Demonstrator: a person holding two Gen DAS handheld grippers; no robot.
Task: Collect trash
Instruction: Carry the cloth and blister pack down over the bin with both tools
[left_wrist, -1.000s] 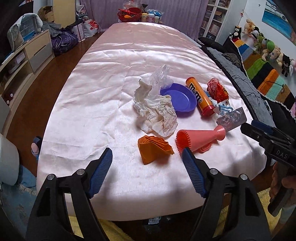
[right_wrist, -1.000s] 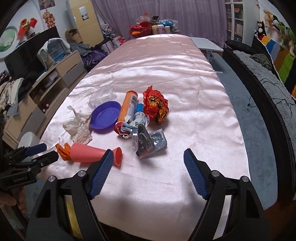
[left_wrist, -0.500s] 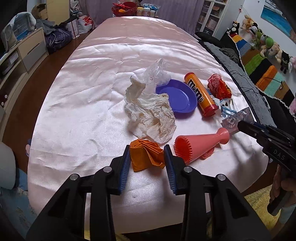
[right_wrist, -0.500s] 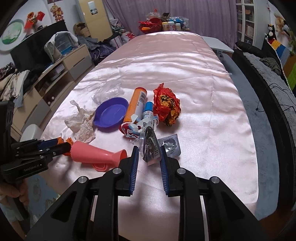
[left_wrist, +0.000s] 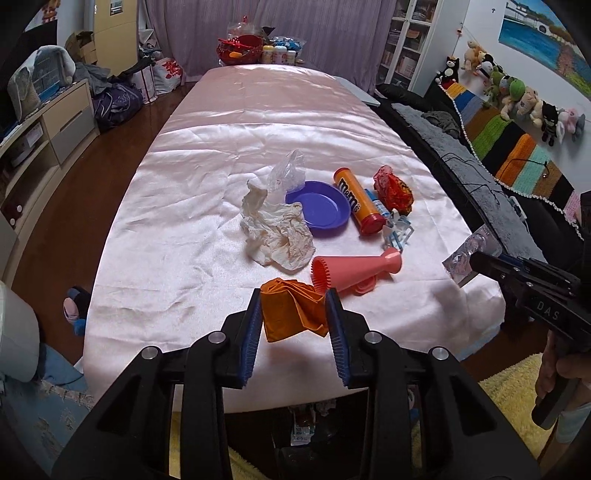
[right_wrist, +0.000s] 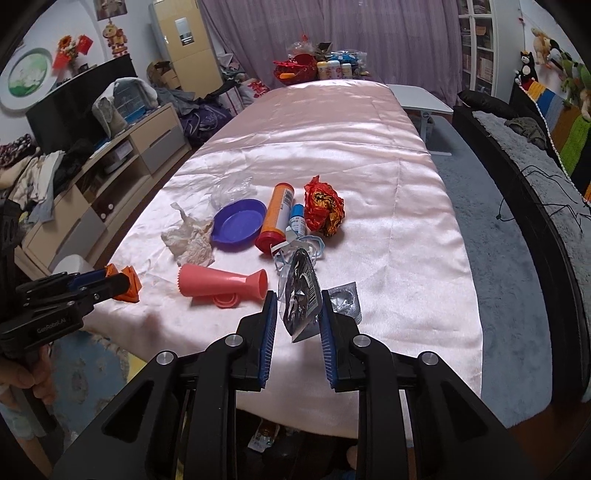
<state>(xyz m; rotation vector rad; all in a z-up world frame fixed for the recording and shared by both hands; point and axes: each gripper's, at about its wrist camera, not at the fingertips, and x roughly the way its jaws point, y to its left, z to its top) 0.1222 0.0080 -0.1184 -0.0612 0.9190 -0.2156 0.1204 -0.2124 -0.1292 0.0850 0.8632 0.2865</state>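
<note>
A crumpled orange wrapper (left_wrist: 291, 310) sits pinched between the blue pads of the left gripper (left_wrist: 293, 321), hanging just above the near edge of a long table draped in shiny pink satin cloth (left_wrist: 258, 122). The right gripper (right_wrist: 297, 319) clamps a silvery foil packet (right_wrist: 301, 299), its long axis running away from the claw, narrow end down toward the jaws. Just beyond the left claw lies a pink funnel-shaped cone (left_wrist: 354, 267) on its side, wide toothed mouth toward the wrapper, with crumpled white tissue (left_wrist: 277, 232), a purple plate (left_wrist: 321, 208), an orange M&M's tube (left_wrist: 356, 201) and a red foil wrapper (left_wrist: 393, 188) farther out. Purple curtains (left_wrist: 295, 26) close the far end; stuffed toys (left_wrist: 517, 96) line the wall above a striped sofa throw off to the right.
</note>
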